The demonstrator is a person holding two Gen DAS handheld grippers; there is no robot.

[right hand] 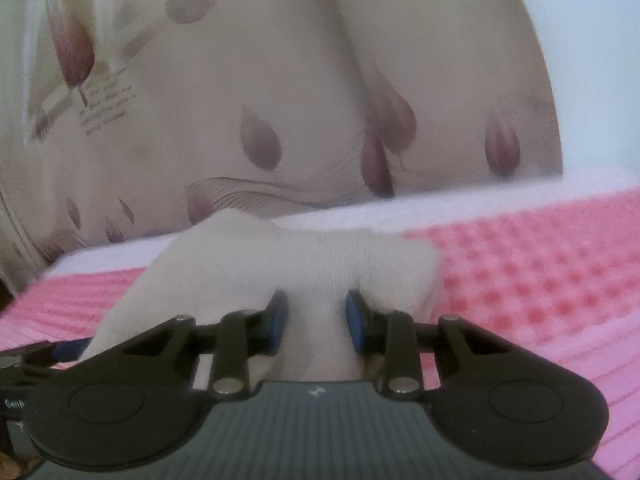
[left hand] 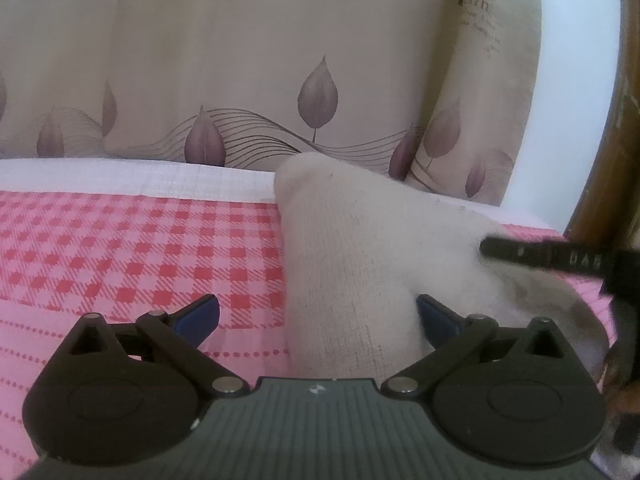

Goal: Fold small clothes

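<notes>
A white sock (left hand: 360, 240) lies bunched on the pink and red checked cloth (left hand: 140, 248). My left gripper (left hand: 318, 316) stands open. The sock's near end lies between its blue pads (left hand: 200, 314) and sits against the right one. A black finger of my right gripper (left hand: 540, 256) reaches onto the sock from the right. In the right wrist view, my right gripper (right hand: 317, 320) is shut on a raised fold of the sock (right hand: 300, 256), which puckers between the blue pads (right hand: 280, 320). Part of the left gripper (right hand: 52, 352) shows at the lower left.
A beige curtain (left hand: 280, 60) printed with purple leaves hangs close behind the far edge. A white strip (left hand: 120, 176) borders the checked cloth there. A brown wooden frame (left hand: 616, 140) stands at the right, beside a white wall (left hand: 572, 80). More checked cloth (right hand: 540, 280) extends to the right.
</notes>
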